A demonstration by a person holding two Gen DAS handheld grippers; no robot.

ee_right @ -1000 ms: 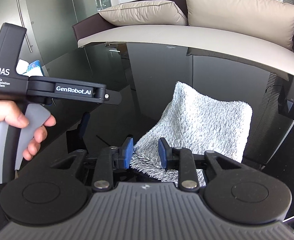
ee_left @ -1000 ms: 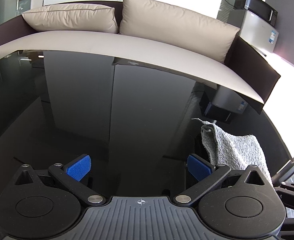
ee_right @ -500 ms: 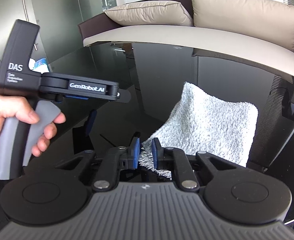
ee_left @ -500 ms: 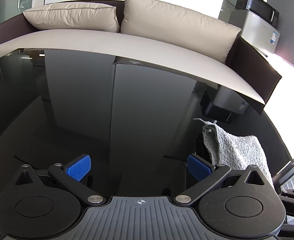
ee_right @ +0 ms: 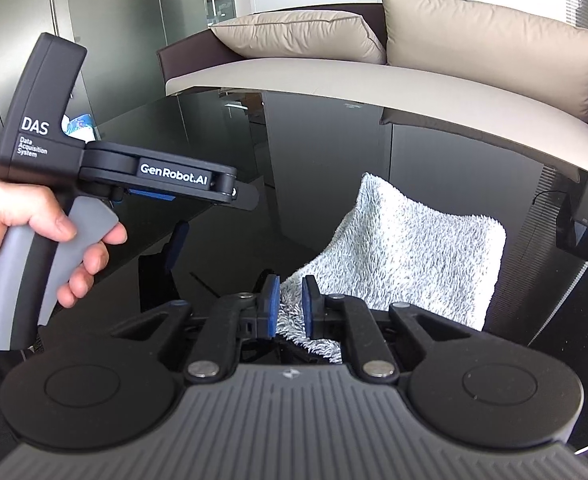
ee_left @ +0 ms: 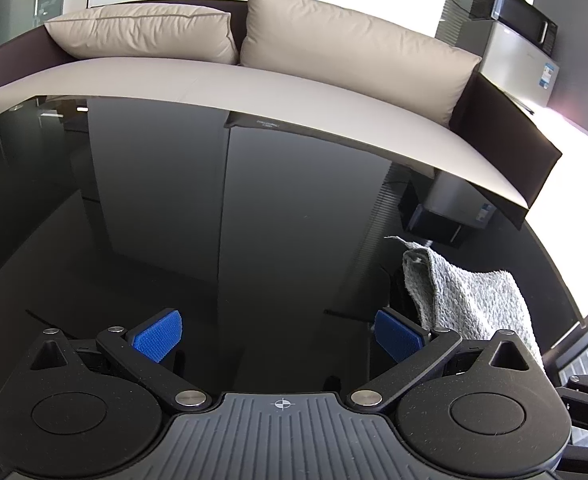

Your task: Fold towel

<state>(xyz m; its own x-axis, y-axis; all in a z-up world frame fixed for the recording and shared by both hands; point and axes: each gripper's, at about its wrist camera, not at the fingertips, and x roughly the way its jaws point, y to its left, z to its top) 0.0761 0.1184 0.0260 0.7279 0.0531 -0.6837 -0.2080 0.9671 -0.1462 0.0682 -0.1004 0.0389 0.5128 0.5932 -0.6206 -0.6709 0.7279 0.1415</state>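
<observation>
— Right gripper [ee_right: 290, 304] first: its blue pads have just been closing and now pinch the near edge of the grey towel [ee_right: 413, 256]; the cloth sits bunched between them, so the grip looks taken.

— And the left gripper [ee_left: 278, 334]?

— Its jaws stand wide apart with nothing between them; it hangs over bare black desk [ee_left: 254, 220], and the towel lies just beside its right-hand pad [ee_left: 395, 338], not touching as far as can be told.

— Where is the towel on the desk?

— Toward the right-hand edge, nearer the person than the sofa [ee_left: 294, 92]; its left flank stands raised and turned up, the rest lies flat.

— So which step is this?

— Probably the first fold: one edge is caught, nothing yet laid over. The next move likely calls for the left gripper to take the neighbouring corner, then both to carry that edge across to the far one.

— Anything in the way?

— Little; the desk around is bare. The person's hand [ee_right: 34, 240] holds the left tool close to the towel, so the two could crowd each other; a fridge and microwave [ee_left: 513, 52] stand well apart.
</observation>
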